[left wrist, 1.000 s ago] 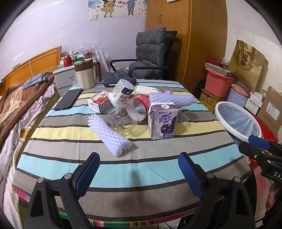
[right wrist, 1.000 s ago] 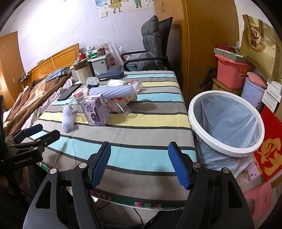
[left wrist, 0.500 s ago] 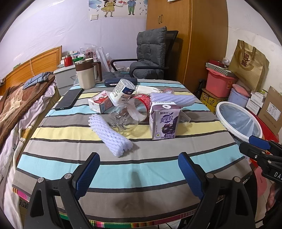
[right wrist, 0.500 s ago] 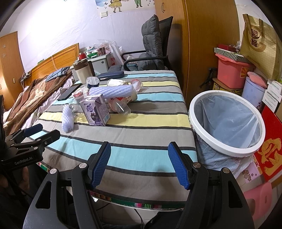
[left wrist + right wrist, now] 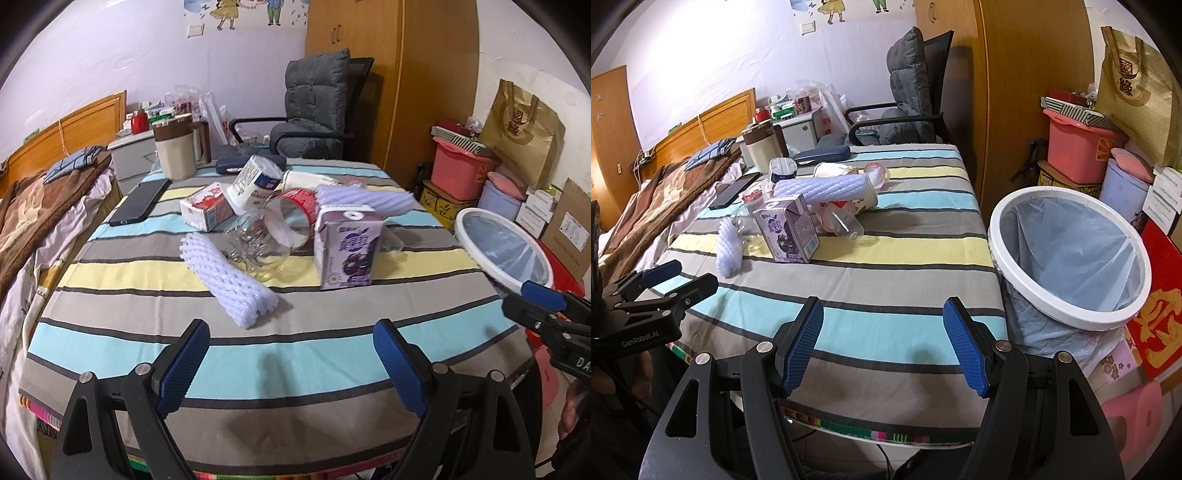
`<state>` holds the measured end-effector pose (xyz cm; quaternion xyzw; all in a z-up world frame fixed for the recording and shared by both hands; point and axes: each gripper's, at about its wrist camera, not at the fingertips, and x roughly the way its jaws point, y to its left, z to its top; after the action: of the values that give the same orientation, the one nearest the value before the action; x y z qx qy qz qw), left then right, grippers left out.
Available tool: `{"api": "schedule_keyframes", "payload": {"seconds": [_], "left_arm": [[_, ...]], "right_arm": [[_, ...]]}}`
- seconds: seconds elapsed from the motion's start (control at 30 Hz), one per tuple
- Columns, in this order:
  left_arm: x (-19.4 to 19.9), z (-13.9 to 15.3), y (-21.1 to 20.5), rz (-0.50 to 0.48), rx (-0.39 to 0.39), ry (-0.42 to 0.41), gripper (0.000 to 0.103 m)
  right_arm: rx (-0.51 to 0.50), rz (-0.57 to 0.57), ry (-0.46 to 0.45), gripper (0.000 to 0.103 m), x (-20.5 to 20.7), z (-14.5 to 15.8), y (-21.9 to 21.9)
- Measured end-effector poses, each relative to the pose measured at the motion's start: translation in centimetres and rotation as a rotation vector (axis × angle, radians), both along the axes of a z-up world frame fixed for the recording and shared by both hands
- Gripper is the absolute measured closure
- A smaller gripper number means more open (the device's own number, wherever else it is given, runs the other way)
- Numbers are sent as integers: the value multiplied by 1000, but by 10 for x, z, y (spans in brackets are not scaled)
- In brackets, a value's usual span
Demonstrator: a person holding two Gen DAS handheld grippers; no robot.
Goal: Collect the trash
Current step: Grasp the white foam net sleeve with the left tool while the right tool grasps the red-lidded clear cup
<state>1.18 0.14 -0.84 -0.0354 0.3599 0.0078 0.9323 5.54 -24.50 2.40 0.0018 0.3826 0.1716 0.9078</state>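
Trash sits in a pile mid-table: purple juice carton (image 5: 347, 251) upright, foam sleeve (image 5: 227, 280) lying nearest, clear plastic jar (image 5: 266, 240) on its side, all touching or nearly so; lined bin (image 5: 1067, 258) stands just off the table's (image 5: 295, 350) right edge. Likely all light: foam soft and squashy, best pinched mid-length; carton stiff, take across its flat sides; jar slick and crushable. Left gripper (image 5: 291, 363) and right gripper (image 5: 886, 343) both spread wide, holding nothing, near the table's front edge.
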Motion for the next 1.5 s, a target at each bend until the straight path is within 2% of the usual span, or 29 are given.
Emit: {"api": "schedule_keyframes", "payload": {"seconds": [0.1,0.33,0.63,0.77,1.03,1.13,1.3,1.5], "left_arm": [[10,-6,4,19,24,27,13],[30,-9,25,74,-9,39,13],[67,-17,63,162,-101,74,14],[79,-26,71,172,-142,101,21],[85,-41,69,161,-174,142,48],[83,-40,68,162,-171,134,58],[78,-39,67,160,-157,127,69],[66,-35,67,159,-148,120,73]], "right_arm": [[2,12,-2,34,6,-2,2],[20,49,10,34,27,-6,11],[8,114,11,34,60,-11,33],[-9,136,35,34,72,-19,40],[4,155,106,38,88,-30,44],[9,167,116,45,90,-30,46],[-8,182,117,66,91,-29,49],[-10,182,102,69,86,-26,48]]}}
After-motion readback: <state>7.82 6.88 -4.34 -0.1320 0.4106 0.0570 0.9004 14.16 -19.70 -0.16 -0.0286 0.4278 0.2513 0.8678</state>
